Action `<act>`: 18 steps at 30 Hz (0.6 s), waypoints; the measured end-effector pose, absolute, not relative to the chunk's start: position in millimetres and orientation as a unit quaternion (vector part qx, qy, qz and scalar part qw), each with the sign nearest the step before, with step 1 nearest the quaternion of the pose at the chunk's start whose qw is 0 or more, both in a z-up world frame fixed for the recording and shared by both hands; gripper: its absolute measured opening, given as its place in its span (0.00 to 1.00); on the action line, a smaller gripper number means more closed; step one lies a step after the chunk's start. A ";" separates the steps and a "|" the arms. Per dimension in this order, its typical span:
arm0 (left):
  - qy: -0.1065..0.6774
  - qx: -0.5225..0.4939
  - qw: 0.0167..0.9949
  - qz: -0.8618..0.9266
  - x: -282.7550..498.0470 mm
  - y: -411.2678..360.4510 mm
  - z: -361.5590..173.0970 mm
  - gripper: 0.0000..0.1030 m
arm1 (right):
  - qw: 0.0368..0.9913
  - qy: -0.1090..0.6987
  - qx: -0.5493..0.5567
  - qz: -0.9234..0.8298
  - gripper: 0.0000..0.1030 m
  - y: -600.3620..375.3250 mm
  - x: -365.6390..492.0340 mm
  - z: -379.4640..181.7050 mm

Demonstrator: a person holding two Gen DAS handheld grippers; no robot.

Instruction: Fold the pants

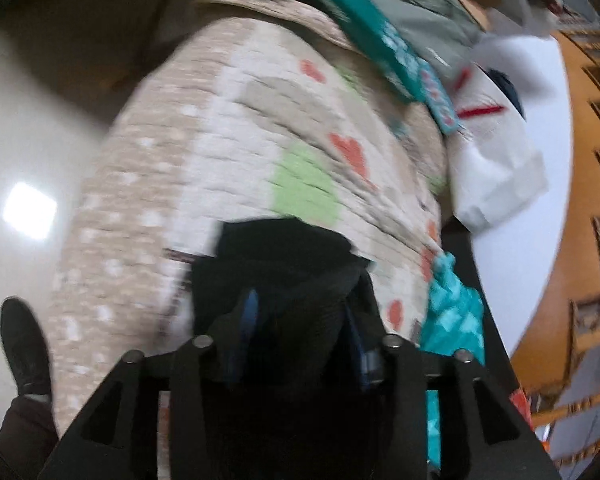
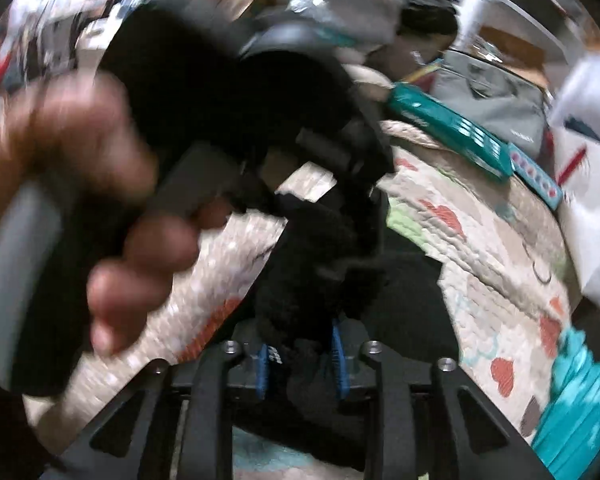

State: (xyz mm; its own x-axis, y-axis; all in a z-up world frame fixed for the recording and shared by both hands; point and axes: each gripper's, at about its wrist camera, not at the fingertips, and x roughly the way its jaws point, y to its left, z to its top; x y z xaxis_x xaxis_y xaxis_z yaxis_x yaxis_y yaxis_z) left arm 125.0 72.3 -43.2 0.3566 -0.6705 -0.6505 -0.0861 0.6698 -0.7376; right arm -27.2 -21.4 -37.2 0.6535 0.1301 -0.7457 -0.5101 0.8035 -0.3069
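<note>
The pants (image 1: 276, 264) are black fabric held up above a patterned quilt (image 1: 204, 128). In the left wrist view my left gripper (image 1: 300, 320) is shut on a bunch of the black cloth between its blue-padded fingers. In the right wrist view my right gripper (image 2: 300, 356) is shut on another part of the pants (image 2: 316, 256), which hang down in front of it. The hand holding the left gripper (image 2: 100, 184) fills the left of that view, close by. Both views are blurred by motion.
A teal box (image 1: 384, 40) and a white bag (image 1: 496, 152) lie at the quilt's far edge, with a grey bag (image 2: 496, 92) behind. Teal cloth (image 2: 580, 392) lies at the right. A shoe (image 1: 22, 344) and pale floor show at the left.
</note>
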 end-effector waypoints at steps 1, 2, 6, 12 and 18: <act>0.535 -0.360 0.739 -0.195 126.1 78.4 -45.1 0.44 | 0.870 0.376 -0.258 0.188 0.37 -20.0 -29.6 -43.1; 0.540 -0.367 0.732 -0.195 126.9 83.4 -47.6 0.44 | 0.869 0.375 -0.259 0.193 0.48 -18.8 -33.2 -46.8; 0.552 -0.396 0.714 -0.172 126.7 100.2 -55.9 0.46 | 0.866 0.366 -0.267 0.212 0.72 -11.7 -45.7 -50.4; 0.555 -0.392 0.720 -0.144 118.2 108.5 -53.6 0.50 | 0.861 0.361 -0.273 0.231 0.82 -16.1 -63.5 -44.6; 0.590 -0.368 0.707 -0.131 103.4 121.1 -59.4 0.55 | 0.865 0.377 -0.239 0.228 0.82 -52.9 -73.8 -27.9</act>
